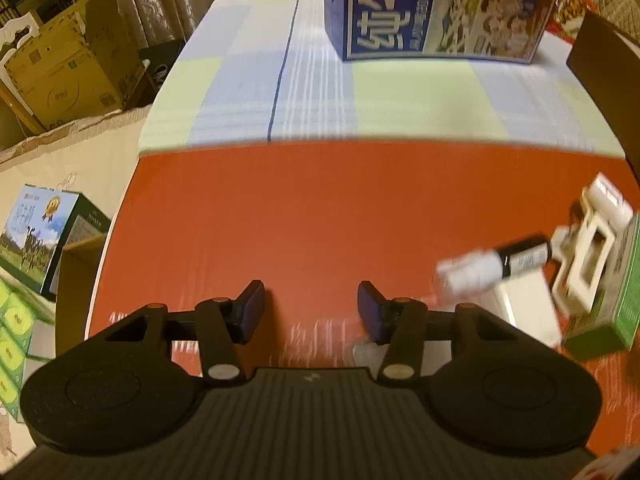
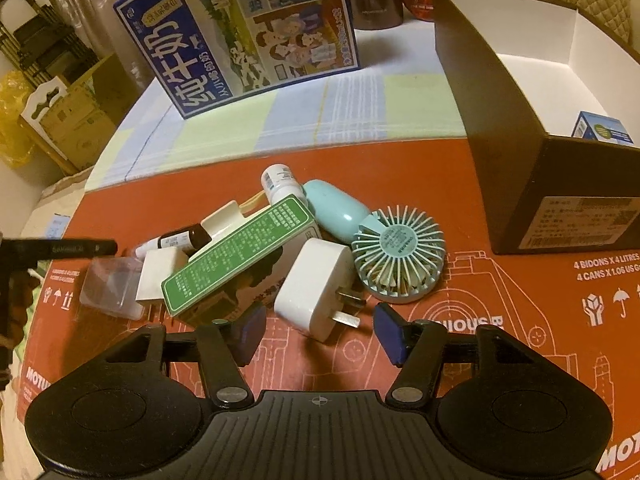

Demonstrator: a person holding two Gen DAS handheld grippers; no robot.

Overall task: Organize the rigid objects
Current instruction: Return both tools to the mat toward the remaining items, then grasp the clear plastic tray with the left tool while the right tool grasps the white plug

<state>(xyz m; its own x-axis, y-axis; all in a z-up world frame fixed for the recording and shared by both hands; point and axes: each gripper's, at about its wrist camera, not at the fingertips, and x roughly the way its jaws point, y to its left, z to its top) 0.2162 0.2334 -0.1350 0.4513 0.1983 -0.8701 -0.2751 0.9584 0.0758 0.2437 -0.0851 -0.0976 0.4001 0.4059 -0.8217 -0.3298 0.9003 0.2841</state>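
A heap of small items lies on the red cardboard sheet point(image 2: 500, 300): a white plug adapter point(image 2: 310, 286), a teal handheld fan point(image 2: 394, 252), a green box point(image 2: 236, 254), a dark dropper bottle point(image 2: 184, 238), a white bottle point(image 2: 280, 182), a clear plastic case point(image 2: 110, 284). My right gripper point(image 2: 320, 330) is open just in front of the adapter. My left gripper point(image 1: 311, 310) is open and empty over bare red sheet; the dropper bottle point(image 1: 492, 264) and green box point(image 1: 616, 300) lie to its right.
An open dark box with a white inside point(image 2: 532, 92) stands at the right and holds a small blue box point(image 2: 602, 128). A big blue milk carton point(image 2: 240, 36) stands on the checked cloth point(image 1: 400, 96) behind. Cardboard boxes point(image 1: 64, 64) sit off the table's left.
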